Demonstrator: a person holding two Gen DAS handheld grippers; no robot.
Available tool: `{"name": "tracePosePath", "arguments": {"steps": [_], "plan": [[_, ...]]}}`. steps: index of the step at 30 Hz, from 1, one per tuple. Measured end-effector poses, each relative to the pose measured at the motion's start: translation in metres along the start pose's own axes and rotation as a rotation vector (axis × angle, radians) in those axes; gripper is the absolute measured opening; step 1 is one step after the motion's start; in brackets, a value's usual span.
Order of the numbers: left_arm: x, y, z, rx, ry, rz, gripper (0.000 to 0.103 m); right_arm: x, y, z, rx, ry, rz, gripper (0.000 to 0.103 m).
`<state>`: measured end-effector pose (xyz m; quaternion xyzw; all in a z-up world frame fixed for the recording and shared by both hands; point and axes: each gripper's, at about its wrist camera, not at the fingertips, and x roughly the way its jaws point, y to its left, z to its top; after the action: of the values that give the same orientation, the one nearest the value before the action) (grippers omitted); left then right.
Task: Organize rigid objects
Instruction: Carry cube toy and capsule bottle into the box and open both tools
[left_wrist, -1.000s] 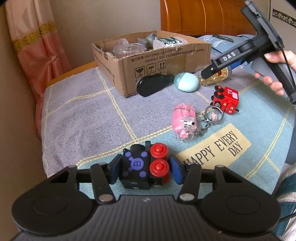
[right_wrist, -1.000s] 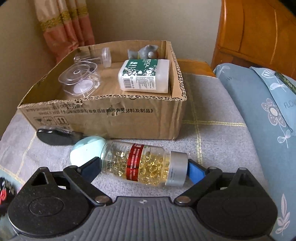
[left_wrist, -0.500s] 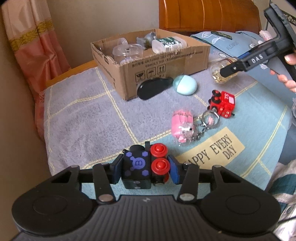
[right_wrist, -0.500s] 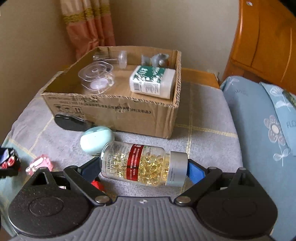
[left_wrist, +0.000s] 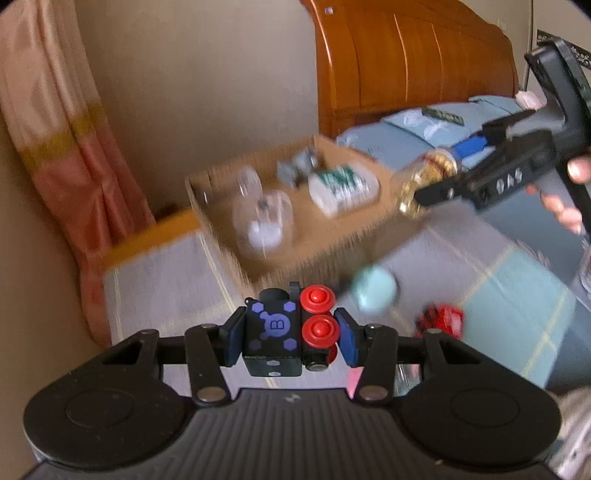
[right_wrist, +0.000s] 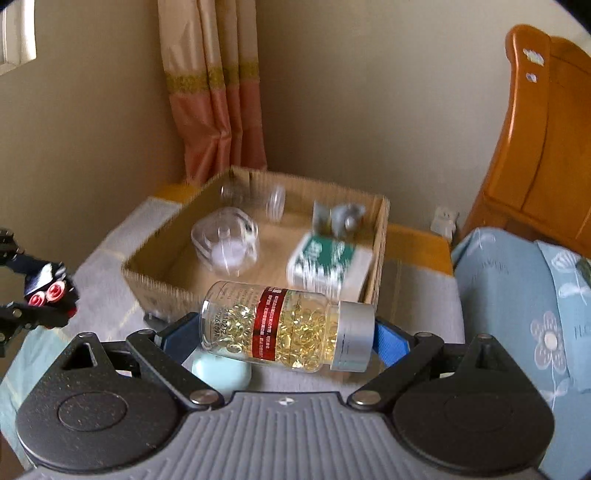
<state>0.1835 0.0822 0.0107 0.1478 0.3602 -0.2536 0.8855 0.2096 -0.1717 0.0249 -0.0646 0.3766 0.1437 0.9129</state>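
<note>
My left gripper (left_wrist: 290, 332) is shut on a black toy block with purple marks and two red buttons (left_wrist: 291, 328), held in the air in front of the cardboard box (left_wrist: 221, 199). My right gripper (right_wrist: 286, 332) is shut on a clear bottle of yellow capsules with a silver cap (right_wrist: 284, 325), held sideways above the box's near wall (right_wrist: 155, 284). The bottle also shows in the left wrist view (left_wrist: 424, 177), over the box's right side. The left gripper with the toy shows at the left edge of the right wrist view (right_wrist: 48, 295).
The box holds a white bottle with a green label (right_wrist: 328, 266), clear plastic cases (right_wrist: 225, 243) and a grey item (right_wrist: 343, 218). A mint egg-shaped case (right_wrist: 221, 373) and a red toy train (left_wrist: 441, 319) lie on the cloth. A wooden headboard (left_wrist: 406, 62) and blue pillow (right_wrist: 524, 302) stand at the right.
Both grippers rose with their loads and moved toward the box. The capsule bottle went from the cloth to above the box's edge; the toy block lifted off the cloth.
</note>
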Motion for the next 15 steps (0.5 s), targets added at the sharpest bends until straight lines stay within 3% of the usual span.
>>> {"name": "tracePosePath", "arguments": {"steps": [8, 10, 15], "plan": [[0.028, 0.003, 0.055, 0.016, -0.049, 0.027, 0.049, 0.025, -0.001, 0.036, 0.011, -0.008, -0.013, 0.099], [0.038, 0.003, 0.061, 0.01, -0.047, 0.026, 0.049, 0.029, -0.002, 0.038, 0.015, -0.013, -0.005, 0.103], [0.056, 0.002, 0.067, 0.005, -0.029, 0.025, 0.049, 0.028, -0.001, 0.03, -0.005, -0.015, -0.008, 0.103]]}}
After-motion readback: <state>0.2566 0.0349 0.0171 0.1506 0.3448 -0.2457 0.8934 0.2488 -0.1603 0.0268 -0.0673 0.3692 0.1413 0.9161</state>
